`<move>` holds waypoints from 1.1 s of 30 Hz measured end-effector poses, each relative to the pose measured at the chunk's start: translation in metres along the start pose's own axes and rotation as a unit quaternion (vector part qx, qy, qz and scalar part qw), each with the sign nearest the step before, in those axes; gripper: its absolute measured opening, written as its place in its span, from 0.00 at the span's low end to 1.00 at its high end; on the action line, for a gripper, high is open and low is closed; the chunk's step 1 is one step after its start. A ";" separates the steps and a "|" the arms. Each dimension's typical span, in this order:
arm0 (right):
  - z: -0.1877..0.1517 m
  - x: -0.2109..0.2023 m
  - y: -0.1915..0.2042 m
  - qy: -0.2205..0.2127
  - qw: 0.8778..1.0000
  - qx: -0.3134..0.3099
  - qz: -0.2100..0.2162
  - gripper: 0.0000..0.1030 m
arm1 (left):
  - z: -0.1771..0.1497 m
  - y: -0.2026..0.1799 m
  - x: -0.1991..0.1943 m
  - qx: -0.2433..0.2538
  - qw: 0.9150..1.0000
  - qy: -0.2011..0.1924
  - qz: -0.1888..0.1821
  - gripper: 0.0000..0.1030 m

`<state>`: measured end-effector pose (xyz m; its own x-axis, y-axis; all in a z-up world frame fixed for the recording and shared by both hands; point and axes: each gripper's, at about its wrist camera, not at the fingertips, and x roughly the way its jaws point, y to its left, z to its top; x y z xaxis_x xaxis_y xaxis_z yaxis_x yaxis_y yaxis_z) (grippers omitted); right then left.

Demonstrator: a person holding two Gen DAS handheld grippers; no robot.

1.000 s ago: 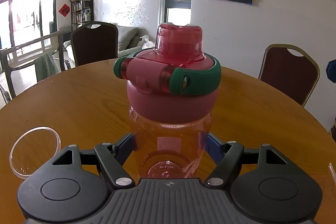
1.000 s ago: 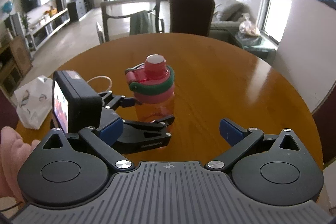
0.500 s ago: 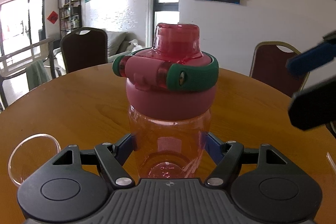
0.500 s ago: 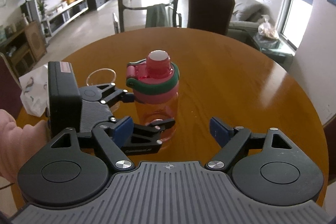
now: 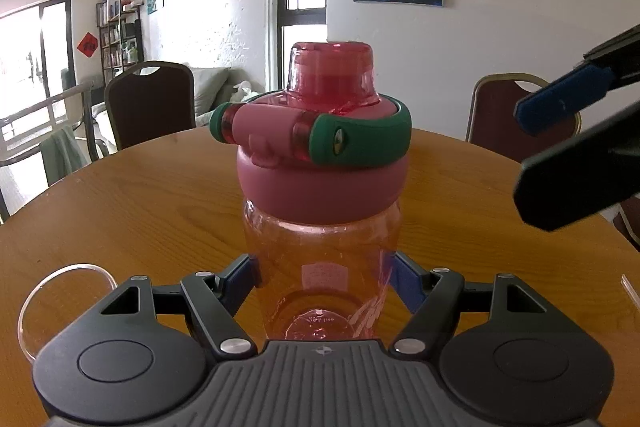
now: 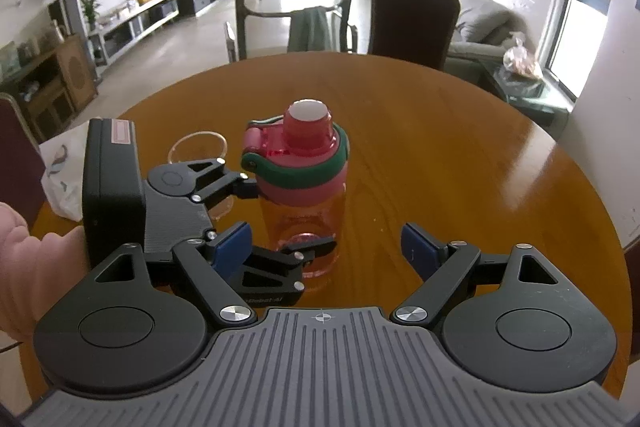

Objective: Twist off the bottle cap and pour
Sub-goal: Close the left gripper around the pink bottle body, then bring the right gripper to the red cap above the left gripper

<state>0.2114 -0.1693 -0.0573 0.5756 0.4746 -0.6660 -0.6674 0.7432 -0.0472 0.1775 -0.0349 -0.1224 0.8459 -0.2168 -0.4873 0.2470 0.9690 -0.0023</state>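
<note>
One pink bottle (image 6: 301, 195) stands upright near the middle of the round wooden table (image 6: 460, 163) in the right wrist view, its lid (image 6: 304, 151) with the green carry loop screwed on. The left gripper (image 5: 324, 277) pinches the bottle's lower body, one blue pad (image 5: 240, 279) pressed on each side. The right gripper (image 6: 324, 245) hangs with its fingers spread wide, lower centre of its own frame, near the bottle but apart from it; in the left wrist view it shows at the right edge. One clear glass (image 6: 198, 149) sits just left of the bottle, behind the left gripper. Bare tabletop lies open to the right of the bottle and beyond it, up to the far rim. Two dark chairs (image 5: 150, 103) show past the table edge in the left wrist view.
</note>
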 end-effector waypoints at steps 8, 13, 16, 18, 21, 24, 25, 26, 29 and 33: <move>0.005 0.005 0.001 -0.004 1.000 -0.009 -0.006 0.84 | -0.001 -0.001 0.000 0.004 1.000 0.000 0.004 0.70; 0.006 0.009 0.000 -0.003 1.000 -0.009 -0.008 0.85 | -0.003 -0.006 0.000 0.014 1.000 -0.001 0.013 0.70; 0.007 0.009 -0.002 -0.003 1.000 -0.007 -0.008 0.85 | -0.006 -0.008 -0.002 0.018 1.000 -0.003 0.018 0.70; 0.008 0.010 -0.003 -0.004 1.000 -0.005 -0.008 0.85 | -0.007 -0.008 -0.002 0.017 1.000 -0.004 0.018 0.70; 0.009 0.011 -0.003 -0.005 1.000 -0.005 -0.008 0.85 | -0.008 -0.009 -0.005 0.013 1.000 -0.005 0.016 0.69; 0.010 0.012 -0.002 -0.005 1.000 -0.005 -0.008 0.85 | -0.007 -0.008 -0.005 0.010 1.000 -0.003 0.014 0.69; 0.010 0.013 -0.002 -0.004 1.000 -0.006 -0.009 0.85 | -0.007 -0.008 -0.006 0.010 1.000 -0.002 0.013 0.70; 0.010 0.013 -0.002 -0.004 1.000 -0.006 -0.009 0.85 | -0.007 -0.009 -0.006 0.009 1.000 -0.002 0.013 0.70; 0.007 0.013 -0.002 -0.003 1.000 -0.004 -0.006 0.85 | -0.006 -0.007 -0.007 -0.004 1.000 -0.005 0.014 0.72; 0.005 0.015 -0.004 0.000 1.000 -0.002 -0.006 0.86 | -0.006 -0.009 -0.011 0.000 0.999 -0.023 0.033 0.82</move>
<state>0.2252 -0.1627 -0.0639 0.5829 0.4660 -0.6657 -0.6628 0.7465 -0.0578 0.1628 -0.0405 -0.1221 0.8814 -0.1578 -0.4453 0.1900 0.9814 0.0282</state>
